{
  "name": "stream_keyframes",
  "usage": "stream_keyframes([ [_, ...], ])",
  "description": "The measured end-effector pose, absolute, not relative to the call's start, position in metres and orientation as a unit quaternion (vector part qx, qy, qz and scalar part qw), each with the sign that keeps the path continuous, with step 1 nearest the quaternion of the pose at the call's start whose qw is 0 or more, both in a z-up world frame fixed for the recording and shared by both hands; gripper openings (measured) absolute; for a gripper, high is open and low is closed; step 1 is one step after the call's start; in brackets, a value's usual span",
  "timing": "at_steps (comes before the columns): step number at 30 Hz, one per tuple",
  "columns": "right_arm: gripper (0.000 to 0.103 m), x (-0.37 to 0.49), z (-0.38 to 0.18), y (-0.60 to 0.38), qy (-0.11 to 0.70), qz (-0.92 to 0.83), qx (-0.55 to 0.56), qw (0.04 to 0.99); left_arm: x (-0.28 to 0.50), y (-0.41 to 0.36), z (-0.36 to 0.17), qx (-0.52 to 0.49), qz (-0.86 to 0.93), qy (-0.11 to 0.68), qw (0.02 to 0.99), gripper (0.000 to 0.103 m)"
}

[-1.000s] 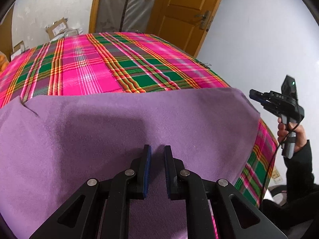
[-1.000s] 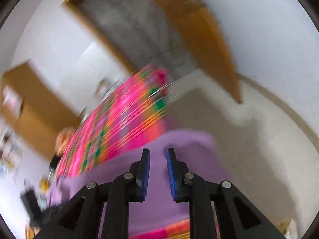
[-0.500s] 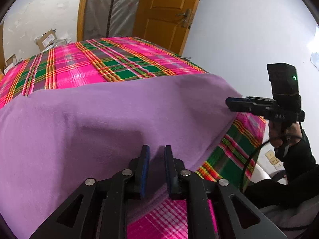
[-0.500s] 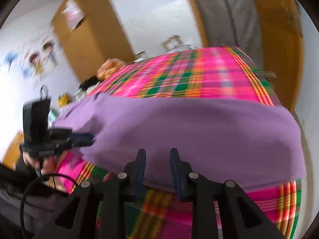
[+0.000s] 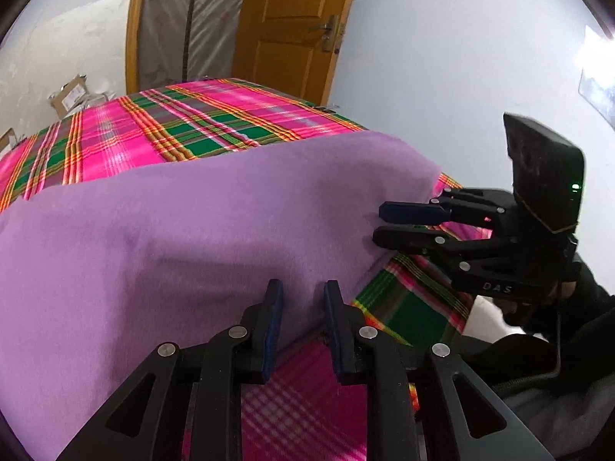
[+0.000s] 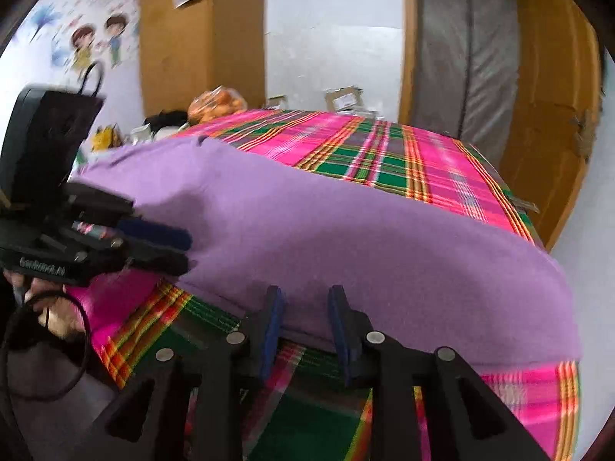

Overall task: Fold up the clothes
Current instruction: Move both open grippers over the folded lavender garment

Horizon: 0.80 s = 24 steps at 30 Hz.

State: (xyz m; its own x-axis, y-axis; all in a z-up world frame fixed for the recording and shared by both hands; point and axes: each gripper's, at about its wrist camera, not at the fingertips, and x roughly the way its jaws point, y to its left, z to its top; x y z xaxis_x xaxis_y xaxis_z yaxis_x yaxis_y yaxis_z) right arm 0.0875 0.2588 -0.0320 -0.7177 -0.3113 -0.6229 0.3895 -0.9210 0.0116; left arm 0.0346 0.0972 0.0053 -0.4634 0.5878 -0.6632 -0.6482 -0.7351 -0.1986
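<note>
Left claw (image 5: 300, 307): held low at the near edge of the purple cloth (image 5: 200, 238), fingers parted with a clear gap; the cloth's edge lies in line with that gap, but I can't tell whether any of it sits between the pads, and nothing looks pinched.
Right claw (image 6: 305, 311): the same stance further along that near edge, jaws apart, the hem showing across the gap; no grip that I can make out.
Seen from each other: in the left view the right claw (image 5: 378, 224) comes in sideways at the cloth's right corner, fingers only narrowly apart; in the right view the left claw (image 6: 184, 249) does likewise at the other end.
Purple cloth: spread over the near part of the plaid-covered counter (image 5: 161, 130), its near edge draping over the counter's front.
Why held so: my guess is both claws are squared to one edge, a corner each, so the cloth could be lifted evenly and stay straight.
Stage: it looks smooth, but whether it is one layer or already doubled I can't tell; this would suit either a fold about to be taken or one just laid down and let go.
Room: wooden door (image 5: 292, 30) behind, a person's dark sleeve (image 5: 584, 307) at the right.
</note>
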Motion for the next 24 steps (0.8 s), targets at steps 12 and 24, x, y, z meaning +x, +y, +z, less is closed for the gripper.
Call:
stream_keyframes([
  [12, 0.028, 0.078, -0.033, 0.238, 0.039, -0.915, 0.339, 0.217, 0.029, -0.006, 0.005, -0.385, 0.900, -0.025, 0.201, 0.022],
  [24, 0.027, 0.018, 0.011, 0.236, -0.047, -0.909, 0.333, 0.248, -0.017, -0.054, 0.039, -0.350, 0.928, -0.049, 0.118, 0.022],
])
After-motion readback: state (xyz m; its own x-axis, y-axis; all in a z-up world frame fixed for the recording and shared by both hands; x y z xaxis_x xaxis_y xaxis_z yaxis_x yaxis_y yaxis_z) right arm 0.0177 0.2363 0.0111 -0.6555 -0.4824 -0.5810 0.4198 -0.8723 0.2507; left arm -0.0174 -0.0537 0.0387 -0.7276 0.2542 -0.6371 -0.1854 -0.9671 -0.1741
